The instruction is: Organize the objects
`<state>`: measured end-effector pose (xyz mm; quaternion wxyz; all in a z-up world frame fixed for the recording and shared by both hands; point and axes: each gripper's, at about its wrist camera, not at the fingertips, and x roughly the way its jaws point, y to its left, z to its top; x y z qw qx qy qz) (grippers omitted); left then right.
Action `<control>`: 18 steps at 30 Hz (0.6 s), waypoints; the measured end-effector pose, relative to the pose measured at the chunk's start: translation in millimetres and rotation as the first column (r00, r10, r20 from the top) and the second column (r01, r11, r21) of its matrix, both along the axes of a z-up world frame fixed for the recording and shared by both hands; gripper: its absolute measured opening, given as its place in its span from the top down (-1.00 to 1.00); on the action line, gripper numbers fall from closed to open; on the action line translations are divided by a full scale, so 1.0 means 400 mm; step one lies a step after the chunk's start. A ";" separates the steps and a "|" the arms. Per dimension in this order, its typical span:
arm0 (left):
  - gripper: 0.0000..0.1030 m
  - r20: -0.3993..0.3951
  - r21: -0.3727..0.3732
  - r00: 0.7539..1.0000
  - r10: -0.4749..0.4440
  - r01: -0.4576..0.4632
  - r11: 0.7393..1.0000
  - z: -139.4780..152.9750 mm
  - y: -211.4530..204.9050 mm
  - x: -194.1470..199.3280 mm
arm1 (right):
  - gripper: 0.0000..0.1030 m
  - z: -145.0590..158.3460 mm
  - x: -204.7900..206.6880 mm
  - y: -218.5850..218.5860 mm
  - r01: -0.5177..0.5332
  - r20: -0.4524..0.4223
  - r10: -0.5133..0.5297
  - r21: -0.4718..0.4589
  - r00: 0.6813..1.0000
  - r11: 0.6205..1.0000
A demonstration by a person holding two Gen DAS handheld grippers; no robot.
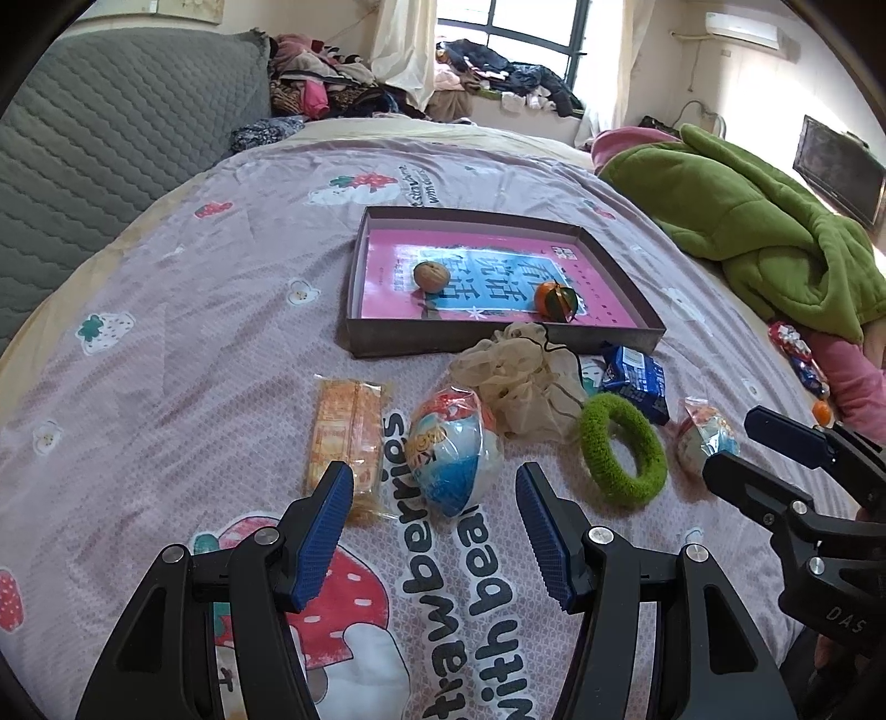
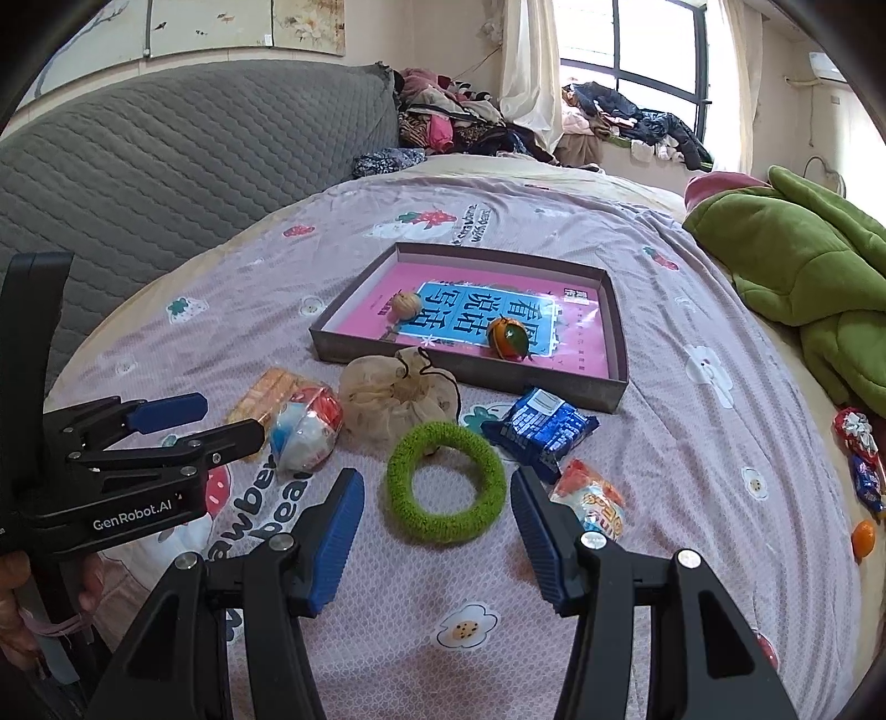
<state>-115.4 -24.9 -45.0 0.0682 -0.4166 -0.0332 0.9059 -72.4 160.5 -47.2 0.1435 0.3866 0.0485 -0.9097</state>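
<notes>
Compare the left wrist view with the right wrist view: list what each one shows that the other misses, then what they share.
Only the left wrist view shows the dark flat screen on the far wall and the whole orange wafer packet.

Only the right wrist view shows the framed panels above the grey headboard, and a hand holding the left gripper.

Both show the shallow grey box holding a walnut and an orange, the fuzzy green ring, the beige mesh pouch and the blue snack pack.

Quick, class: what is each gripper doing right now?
Left gripper: open, holding nothing, above the wrapped ball.
Right gripper: open, holding nothing, above the green ring.
</notes>
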 end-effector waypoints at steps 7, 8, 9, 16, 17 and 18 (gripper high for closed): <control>-0.22 -0.001 -0.002 1.000 -0.022 0.022 1.000 -0.007 0.005 0.001 | -0.07 -0.011 0.004 -0.015 -0.018 0.003 0.018 0.013 1.000 1.000; -0.22 -0.001 -0.005 1.000 -0.026 0.026 1.000 -0.008 0.007 0.000 | -0.07 -0.013 0.004 -0.015 -0.018 0.004 0.018 0.015 1.000 1.000; -0.22 -0.001 -0.009 1.000 -0.030 0.030 1.000 -0.010 0.010 -0.001 | -0.07 -0.014 0.004 -0.014 -0.018 0.005 0.018 0.015 1.000 1.000; -0.22 0.016 -0.025 0.999 -0.042 0.042 0.999 -0.025 0.026 -0.010 | -0.07 -0.028 -0.003 -0.009 -0.013 0.025 0.013 0.018 1.000 1.000; -0.22 0.018 -0.027 0.999 -0.041 0.041 0.999 -0.027 0.027 -0.013 | -0.07 -0.030 -0.004 -0.009 -0.014 0.027 0.014 0.018 1.000 1.000; -0.22 0.020 -0.027 0.999 -0.040 0.041 0.999 -0.028 0.026 -0.014 | -0.07 -0.032 -0.005 -0.009 -0.015 0.029 0.014 0.019 0.999 1.000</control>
